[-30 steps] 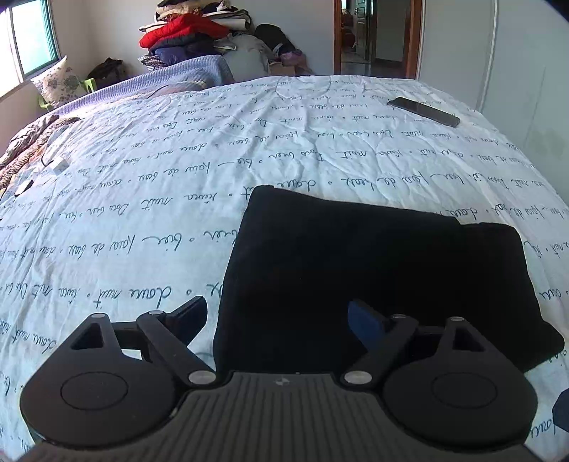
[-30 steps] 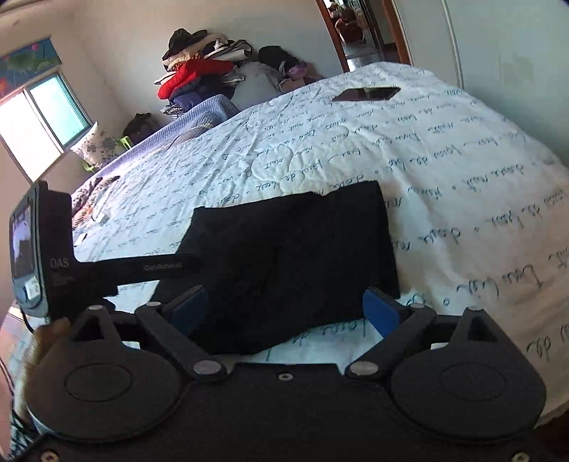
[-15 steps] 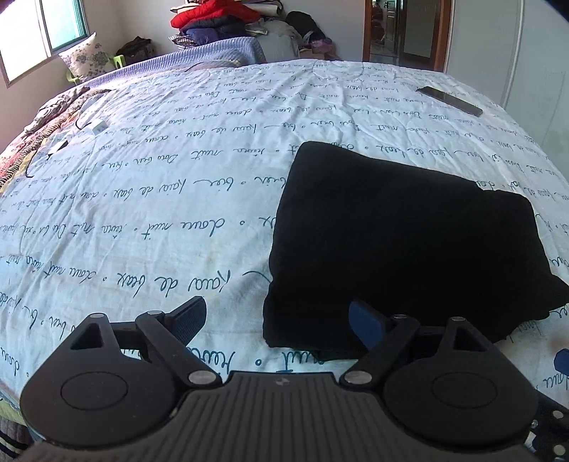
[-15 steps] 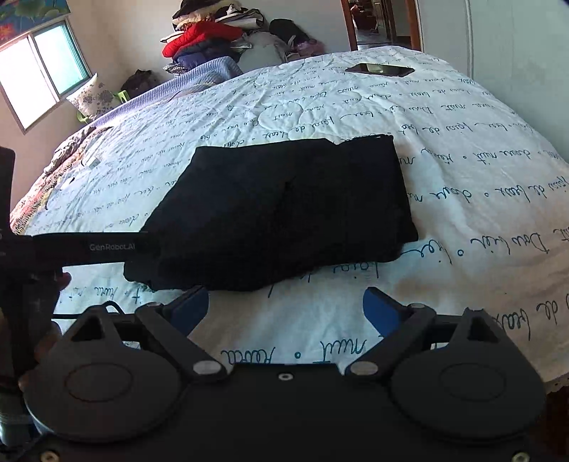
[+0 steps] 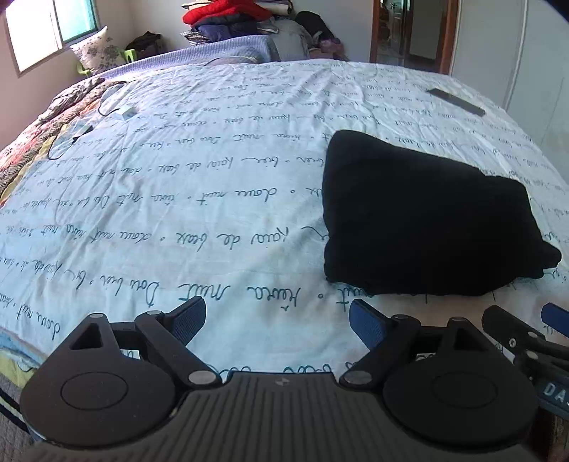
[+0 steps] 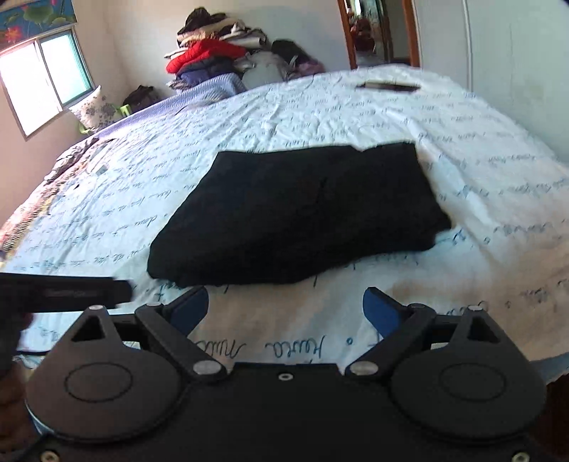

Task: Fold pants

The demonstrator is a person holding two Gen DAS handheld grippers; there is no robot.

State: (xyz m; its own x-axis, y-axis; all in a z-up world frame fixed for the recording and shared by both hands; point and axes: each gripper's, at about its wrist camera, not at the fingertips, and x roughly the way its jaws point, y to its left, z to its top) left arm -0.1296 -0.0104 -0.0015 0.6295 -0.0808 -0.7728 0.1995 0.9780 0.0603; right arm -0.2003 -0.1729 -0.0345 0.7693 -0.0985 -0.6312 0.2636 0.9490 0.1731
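The black pants (image 5: 423,216) lie folded into a compact rectangle on the white bedsheet with blue script (image 5: 213,184). They also show in the right wrist view (image 6: 298,213). My left gripper (image 5: 277,321) is open and empty, above the sheet near the bed's front edge, to the left of and nearer than the pants. My right gripper (image 6: 284,309) is open and empty, just short of the pants' near edge. Part of the right gripper shows at the right edge of the left wrist view (image 5: 526,341). The left gripper's body shows at the left of the right wrist view (image 6: 64,289).
A dark phone (image 5: 455,101) lies on the far right of the bed, also in the right wrist view (image 6: 387,85). A pile of clothes (image 6: 213,57) sits at the head. Small items and a cable (image 5: 117,110) lie at the far left. A doorway (image 5: 409,32) is behind.
Both grippers have pulled back from the folded pants toward the bed's front edge. The left one also moved left. Both stayed open and empty.
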